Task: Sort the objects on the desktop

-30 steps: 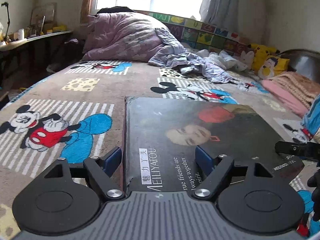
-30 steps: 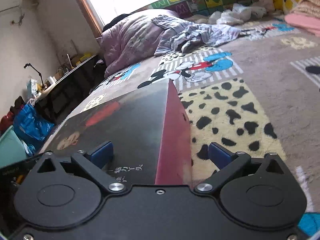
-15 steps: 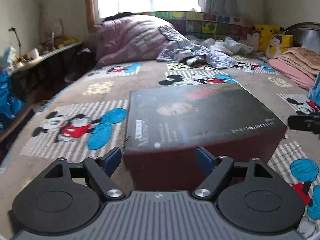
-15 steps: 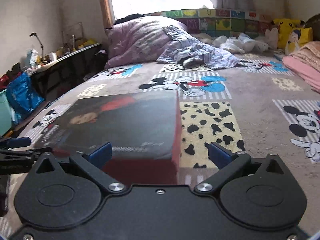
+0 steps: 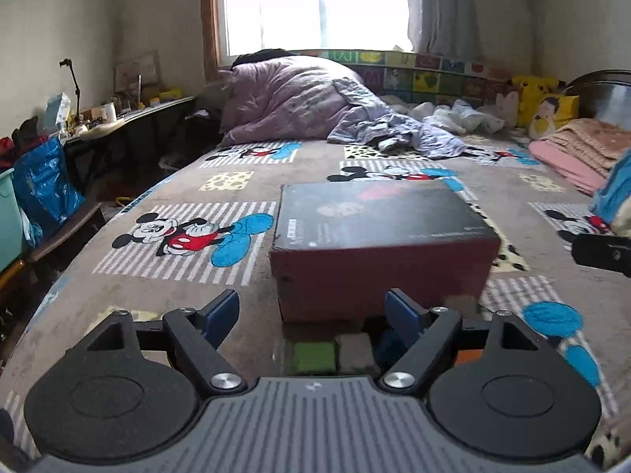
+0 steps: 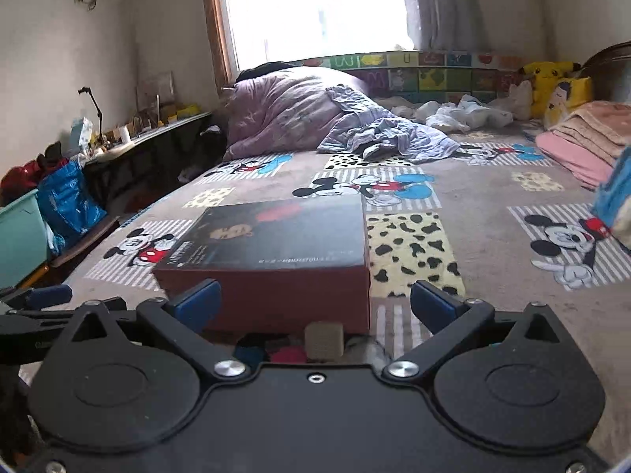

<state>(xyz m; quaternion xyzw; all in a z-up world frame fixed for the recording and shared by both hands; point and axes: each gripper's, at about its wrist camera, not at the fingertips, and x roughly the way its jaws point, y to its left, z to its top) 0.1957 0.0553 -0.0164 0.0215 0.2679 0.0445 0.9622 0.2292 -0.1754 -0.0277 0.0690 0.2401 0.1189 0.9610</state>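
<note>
A: Both grippers are hanging released, holding nothing. The left gripper (image 5: pixel 311 311) is facing small coloured cube blocks (image 5: pixel 315 356); the right gripper (image 6: pixel 313 301) is over a beige cube (image 6: pixel 324 339).

B: Go for one cube at a time, squarely.

A: Beyond them, the dark-lidded red cardboard box (image 6: pixel 272 264) is sitting closed on the cartoon-mouse bedspread (image 6: pixel 493 181).
</note>
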